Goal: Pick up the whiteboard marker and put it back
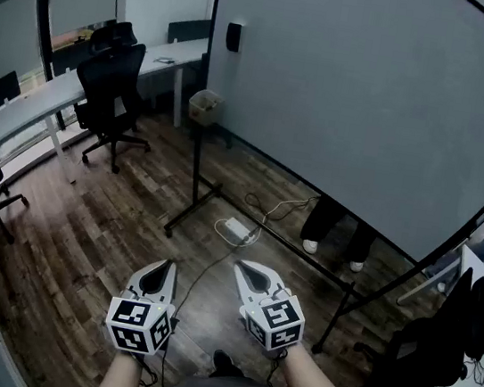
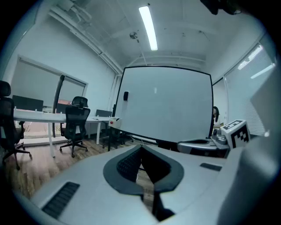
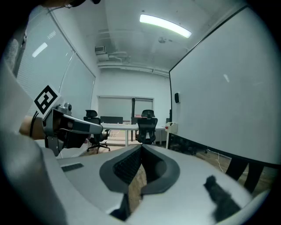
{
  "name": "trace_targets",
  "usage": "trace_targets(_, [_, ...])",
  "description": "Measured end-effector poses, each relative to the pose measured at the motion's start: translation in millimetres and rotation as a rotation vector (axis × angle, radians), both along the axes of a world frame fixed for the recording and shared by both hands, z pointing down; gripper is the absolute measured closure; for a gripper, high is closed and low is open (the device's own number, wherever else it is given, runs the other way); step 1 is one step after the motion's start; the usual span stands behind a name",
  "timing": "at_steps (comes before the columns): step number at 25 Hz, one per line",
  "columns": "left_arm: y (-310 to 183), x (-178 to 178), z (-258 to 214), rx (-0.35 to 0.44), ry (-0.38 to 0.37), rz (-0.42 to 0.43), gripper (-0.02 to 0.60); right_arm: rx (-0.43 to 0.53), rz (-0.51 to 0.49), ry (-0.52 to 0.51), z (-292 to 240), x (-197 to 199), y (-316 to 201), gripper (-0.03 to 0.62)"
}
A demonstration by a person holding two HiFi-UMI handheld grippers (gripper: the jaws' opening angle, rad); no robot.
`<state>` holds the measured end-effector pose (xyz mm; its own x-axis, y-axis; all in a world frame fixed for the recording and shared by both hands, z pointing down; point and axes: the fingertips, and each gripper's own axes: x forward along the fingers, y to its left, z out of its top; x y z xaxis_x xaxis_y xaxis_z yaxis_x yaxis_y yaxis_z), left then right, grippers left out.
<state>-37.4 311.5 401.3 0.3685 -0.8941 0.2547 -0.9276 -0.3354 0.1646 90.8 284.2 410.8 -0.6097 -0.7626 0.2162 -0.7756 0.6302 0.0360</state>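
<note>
No whiteboard marker shows in any view. A large whiteboard (image 1: 364, 98) on a black wheeled stand fills the space in front of me, with a small black holder (image 1: 234, 36) fixed near its left edge. Low in the head view, my left gripper (image 1: 164, 266) and right gripper (image 1: 243, 269) are held side by side above the wooden floor. Both point toward the board. Each has its jaws closed tip to tip with nothing between them, as the left gripper (image 2: 141, 147) and right gripper (image 3: 141, 147) show in their own views. The holder (image 2: 126, 95) also appears in the left gripper view.
A white power strip (image 1: 237, 229) and cables lie on the floor by the stand's foot (image 1: 190, 212). A person's legs (image 1: 335, 234) stand behind the board. Black office chairs (image 1: 112, 97) and white desks (image 1: 30, 107) line the left. A bin (image 1: 204, 106) stands by the board.
</note>
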Motion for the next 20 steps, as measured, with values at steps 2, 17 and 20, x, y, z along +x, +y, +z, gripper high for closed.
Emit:
trace_targets(2, [3, -1, -1, 0.006, 0.000, 0.006, 0.568, 0.002, -0.005, 0.005, 1, -3, 4, 0.572])
trace_targets(17, [35, -27, 10, -0.015, 0.015, 0.049, 0.568, -0.042, 0.040, -0.043, 12, -24, 34, 0.571])
trace_targets(20, [36, -36, 14, -0.020, 0.022, 0.053, 0.568, -0.031, 0.050, -0.039, 14, -30, 36, 0.571])
